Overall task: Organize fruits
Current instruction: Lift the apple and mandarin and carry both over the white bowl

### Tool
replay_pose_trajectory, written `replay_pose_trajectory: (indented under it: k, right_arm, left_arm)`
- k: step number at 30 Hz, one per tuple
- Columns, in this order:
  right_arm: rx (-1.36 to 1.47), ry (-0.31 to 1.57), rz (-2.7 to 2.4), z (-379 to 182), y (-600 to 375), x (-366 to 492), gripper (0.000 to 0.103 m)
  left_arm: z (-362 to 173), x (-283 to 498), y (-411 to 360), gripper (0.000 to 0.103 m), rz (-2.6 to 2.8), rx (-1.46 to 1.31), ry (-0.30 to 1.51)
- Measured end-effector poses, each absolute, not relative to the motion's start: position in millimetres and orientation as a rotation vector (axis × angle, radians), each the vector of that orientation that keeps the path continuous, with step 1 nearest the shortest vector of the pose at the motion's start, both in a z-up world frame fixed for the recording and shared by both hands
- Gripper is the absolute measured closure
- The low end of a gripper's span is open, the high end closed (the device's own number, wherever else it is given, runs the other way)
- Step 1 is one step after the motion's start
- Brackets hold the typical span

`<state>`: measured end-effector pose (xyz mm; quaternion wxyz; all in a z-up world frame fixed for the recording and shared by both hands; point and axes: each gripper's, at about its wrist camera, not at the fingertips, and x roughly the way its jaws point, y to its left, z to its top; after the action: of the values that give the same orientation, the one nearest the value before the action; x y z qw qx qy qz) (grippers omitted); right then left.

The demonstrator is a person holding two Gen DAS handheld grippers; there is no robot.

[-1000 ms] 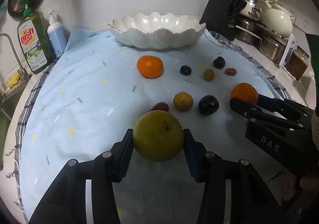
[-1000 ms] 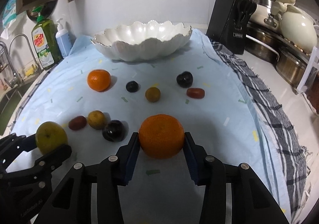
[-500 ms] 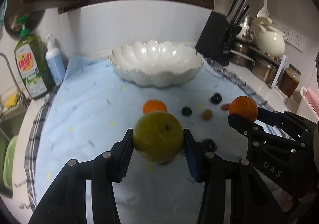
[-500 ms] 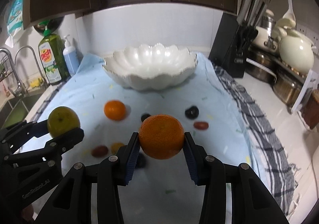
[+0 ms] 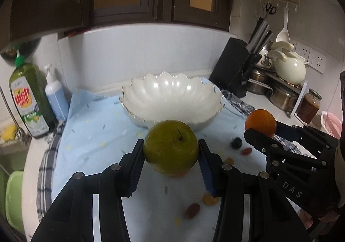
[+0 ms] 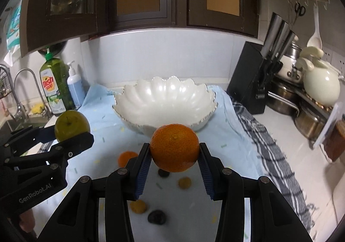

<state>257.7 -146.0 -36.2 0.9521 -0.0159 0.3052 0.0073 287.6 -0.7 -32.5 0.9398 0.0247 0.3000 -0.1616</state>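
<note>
Left claw [image 5: 171,151]: clamped on the green apple [image 5: 171,147], blue pads pressing both its sides; lower centre of the left wrist view, lifted clear of the cloth.
Right claw [image 6: 174,153]: clamped on the large orange [image 6: 174,147], pads tight against both flanks; lower centre of the right wrist view, raised off the cloth.
Cross view: right claw with its orange at the right edge of the left wrist view; left claw with its apple at the left edge of the right wrist view.
White scalloped bowl [image 6: 165,102]: centre of both views, just behind the held fruit, on the far part of the blue cloth [image 6: 103,112].
Loose fruit: smaller orange [image 6: 127,158], dark plum [image 6: 157,216] and small yellow fruits, blurred, on the cloth below the claws.
Desk [image 6: 280,127]: white, at the right; black knife block [image 6: 248,82] on it.
Dish soap bottle [image 6: 54,89]: left of the frame, beside the cloth.
</note>
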Motion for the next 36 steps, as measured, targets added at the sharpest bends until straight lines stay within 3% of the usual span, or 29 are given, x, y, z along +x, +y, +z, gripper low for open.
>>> replay_pose_trajectory:
  k: [20, 36]
  right_arm:
    - [-0.066, 0.644, 0.094, -5, -170, 393, 0.058]
    - [-0.101, 0.924, 0.18, -55, -192, 527, 0.058]
  left_arm:
    - [-2, 412, -19, 0.055, -0.299, 0.062, 0.652]
    - [-41, 537, -33, 0.055, -0.269, 0.068, 0.87]
